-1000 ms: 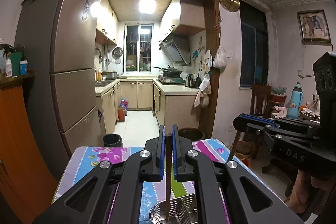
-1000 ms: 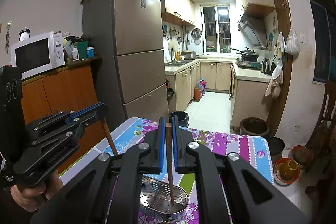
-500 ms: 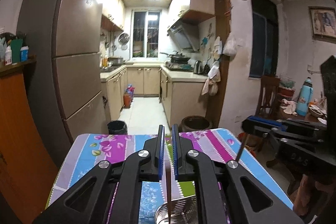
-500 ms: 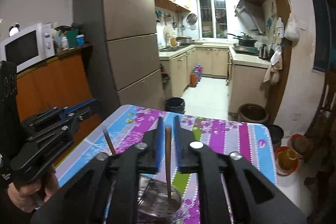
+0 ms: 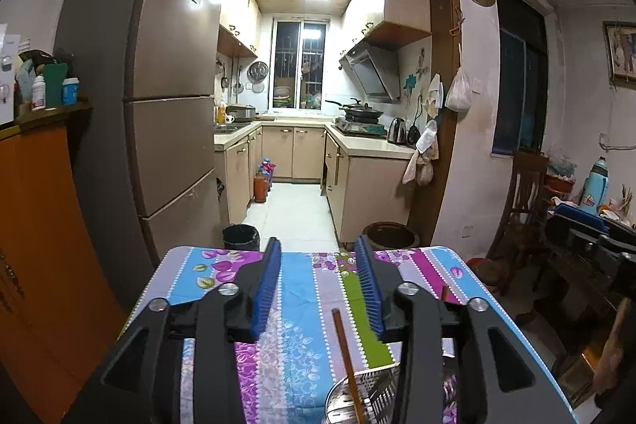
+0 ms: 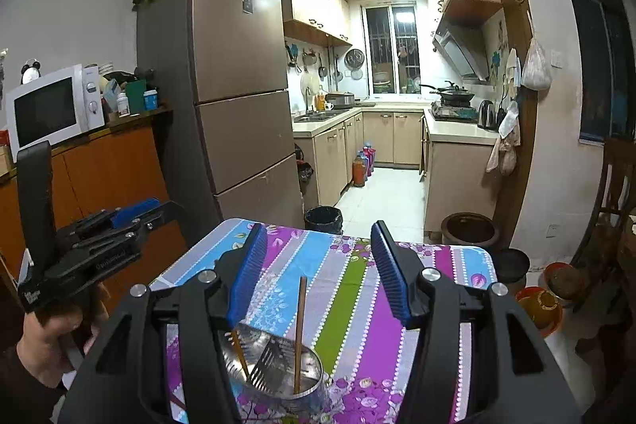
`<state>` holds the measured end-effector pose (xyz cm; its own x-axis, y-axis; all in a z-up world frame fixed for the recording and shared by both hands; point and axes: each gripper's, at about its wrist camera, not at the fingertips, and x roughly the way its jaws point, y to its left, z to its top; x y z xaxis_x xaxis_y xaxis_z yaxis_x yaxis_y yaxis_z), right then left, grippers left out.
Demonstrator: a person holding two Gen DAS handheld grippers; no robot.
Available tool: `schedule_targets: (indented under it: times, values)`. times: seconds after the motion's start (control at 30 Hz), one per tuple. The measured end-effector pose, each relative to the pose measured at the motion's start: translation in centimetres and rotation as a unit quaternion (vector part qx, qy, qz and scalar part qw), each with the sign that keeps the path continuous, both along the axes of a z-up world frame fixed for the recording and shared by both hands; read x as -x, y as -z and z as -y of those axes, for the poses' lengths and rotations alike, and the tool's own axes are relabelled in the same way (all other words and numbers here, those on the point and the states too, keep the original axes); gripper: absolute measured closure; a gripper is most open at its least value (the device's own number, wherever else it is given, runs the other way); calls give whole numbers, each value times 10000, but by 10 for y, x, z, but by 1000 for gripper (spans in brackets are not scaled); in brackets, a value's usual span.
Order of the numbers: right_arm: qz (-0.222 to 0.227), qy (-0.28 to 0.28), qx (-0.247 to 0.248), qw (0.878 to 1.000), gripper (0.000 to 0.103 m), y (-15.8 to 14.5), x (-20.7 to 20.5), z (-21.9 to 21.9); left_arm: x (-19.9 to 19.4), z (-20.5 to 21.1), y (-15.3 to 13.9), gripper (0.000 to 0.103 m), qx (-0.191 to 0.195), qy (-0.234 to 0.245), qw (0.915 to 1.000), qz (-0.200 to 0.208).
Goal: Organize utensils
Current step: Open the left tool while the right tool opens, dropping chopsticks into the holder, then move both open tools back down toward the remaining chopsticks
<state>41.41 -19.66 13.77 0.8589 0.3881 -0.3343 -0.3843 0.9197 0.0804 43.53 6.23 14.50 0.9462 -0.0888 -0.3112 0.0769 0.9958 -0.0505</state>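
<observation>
A steel utensil holder [image 6: 274,368] stands on the floral tablecloth [image 6: 346,285], just below my right gripper [image 6: 318,273]. Two brown chopsticks stand in it: one upright [image 6: 300,328], one leaning at the left [image 6: 239,350]. The holder also shows in the left wrist view [image 5: 365,396] with a chopstick [image 5: 346,356] in it. My left gripper [image 5: 318,283] is open and empty above the cloth. My right gripper is open and empty too. The left gripper appears at the left of the right wrist view [image 6: 99,245]; its jaw gap does not show there.
A tall fridge [image 6: 230,86] and an orange cabinet [image 6: 115,165] with a microwave [image 6: 51,106] stand left of the table. A bin [image 6: 324,219] and a clay pot [image 6: 469,231] sit past the far edge. A wooden chair [image 5: 524,193] is at the right.
Both grippers have opened and let go of their chopsticks, which now stand in the steel holder. Both grippers have drawn back a little above it.
</observation>
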Motion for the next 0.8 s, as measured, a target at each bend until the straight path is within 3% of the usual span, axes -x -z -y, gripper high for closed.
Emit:
schedule_targets:
  times: [0.1,0.27,0.37,0.53,0.63,0.8]
  values:
    - [74,-44,-80,9999,47,-3,30,10,31,-10,-2,51,-4,-9,9999,120]
    - [336,-269,-232,9988,38,7,115,26,123,-21,11,29,-311,41,9976,612]
    - [436,-402,-291,9978,38,26,161,29,181,-24,33,26,-480,194,9960,733]
    - [514,-448,-340,9971,38,83,243,25,253,-33,88,24,-444,342,9969,554]
    - [435,-454,-274,9976,38,115,271,15,279,-33,124,24,-496,390,9972,393]
    - [125,-474,-153,9987,57,170,298,-7,303,-29,186,24,-390,668,9969,-103]
